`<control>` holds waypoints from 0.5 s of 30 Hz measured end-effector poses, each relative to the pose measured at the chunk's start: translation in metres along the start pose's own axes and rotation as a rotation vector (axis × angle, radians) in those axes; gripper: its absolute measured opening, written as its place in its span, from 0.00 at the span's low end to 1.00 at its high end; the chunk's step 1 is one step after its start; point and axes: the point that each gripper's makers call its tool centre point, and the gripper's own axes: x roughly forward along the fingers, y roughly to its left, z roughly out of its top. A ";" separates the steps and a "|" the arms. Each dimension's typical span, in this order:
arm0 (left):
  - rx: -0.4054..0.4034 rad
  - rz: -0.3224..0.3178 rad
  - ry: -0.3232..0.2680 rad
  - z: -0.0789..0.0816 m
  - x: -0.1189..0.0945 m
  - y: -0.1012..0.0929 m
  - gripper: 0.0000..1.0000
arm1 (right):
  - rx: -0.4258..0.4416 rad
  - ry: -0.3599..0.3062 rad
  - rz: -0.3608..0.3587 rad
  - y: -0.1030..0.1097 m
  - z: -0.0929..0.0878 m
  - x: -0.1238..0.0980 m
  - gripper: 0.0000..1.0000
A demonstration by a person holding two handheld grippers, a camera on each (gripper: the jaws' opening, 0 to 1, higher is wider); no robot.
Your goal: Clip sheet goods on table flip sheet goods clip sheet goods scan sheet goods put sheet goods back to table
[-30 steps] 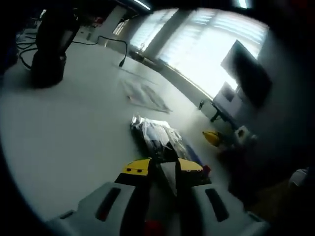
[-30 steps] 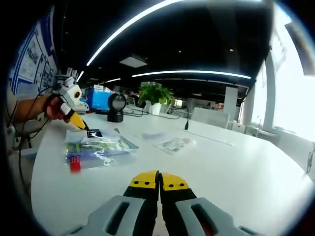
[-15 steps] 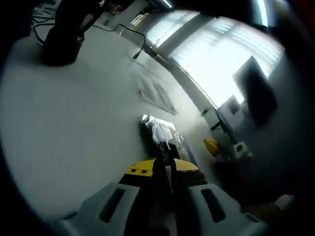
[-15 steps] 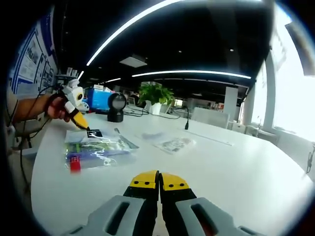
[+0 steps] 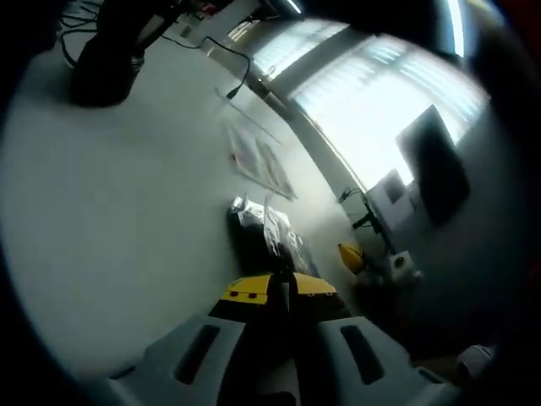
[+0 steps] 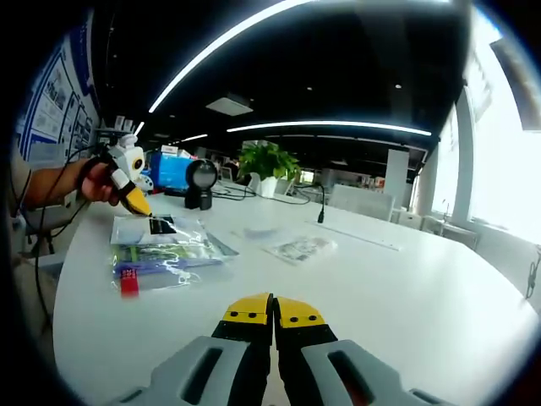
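Overhead, light strips (image 6: 254, 38); white table (image 6: 406, 279).

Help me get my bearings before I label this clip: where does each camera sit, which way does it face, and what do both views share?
Left gripper view: rides the left gripper, looking along its shut jaws, clamped on the sheet goods packet, across the white table toward bright windows.
Right gripper view: rides the right gripper, jaws shut, facing across the table; a person's hand holds the left gripper there.
Shared: packet, table, black scanner.
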 end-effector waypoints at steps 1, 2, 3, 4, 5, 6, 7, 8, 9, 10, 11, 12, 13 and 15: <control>-0.002 -0.006 -0.002 0.000 0.000 -0.001 0.00 | 0.000 0.000 0.000 0.000 0.000 0.000 0.00; -0.001 -0.008 -0.001 0.000 0.000 -0.002 0.00 | 0.000 0.000 0.001 0.000 0.000 0.000 0.00; 0.002 -0.010 0.001 0.000 0.000 -0.003 0.00 | -0.001 0.000 0.001 0.000 0.000 0.000 0.00; 0.007 -0.012 0.002 0.000 0.000 -0.004 0.00 | 0.000 0.000 0.001 0.001 0.000 0.000 0.00; 0.008 -0.014 0.005 -0.001 0.000 -0.005 0.00 | 0.000 0.000 0.001 0.001 0.000 0.000 0.00; 0.009 -0.015 0.008 -0.001 0.001 -0.007 0.00 | -0.001 0.000 0.001 0.000 0.000 0.000 0.00; 0.019 -0.014 0.011 -0.002 0.001 -0.008 0.00 | -0.001 0.000 0.002 0.000 0.000 0.000 0.00; 0.033 -0.015 0.012 -0.002 0.002 -0.009 0.00 | 0.000 0.000 0.002 0.000 0.000 0.000 0.00; 0.037 -0.017 0.012 -0.002 0.002 -0.009 0.00 | 0.000 0.000 0.002 0.000 0.000 0.000 0.00; 0.041 -0.015 0.014 -0.002 0.002 -0.009 0.00 | 0.000 0.000 0.002 0.000 0.000 0.000 0.00; 0.044 -0.016 0.013 -0.001 0.002 -0.010 0.00 | -0.001 0.000 0.002 0.000 0.000 0.000 0.00; 0.044 -0.018 0.013 0.000 0.002 -0.010 0.00 | -0.001 0.000 0.002 0.000 0.000 0.000 0.00; 0.043 -0.015 0.013 0.000 0.002 -0.009 0.00 | -0.001 0.000 0.002 0.001 0.000 0.000 0.00; 0.044 -0.002 0.015 -0.001 0.002 -0.007 0.00 | 0.000 -0.001 0.002 0.000 0.000 0.000 0.00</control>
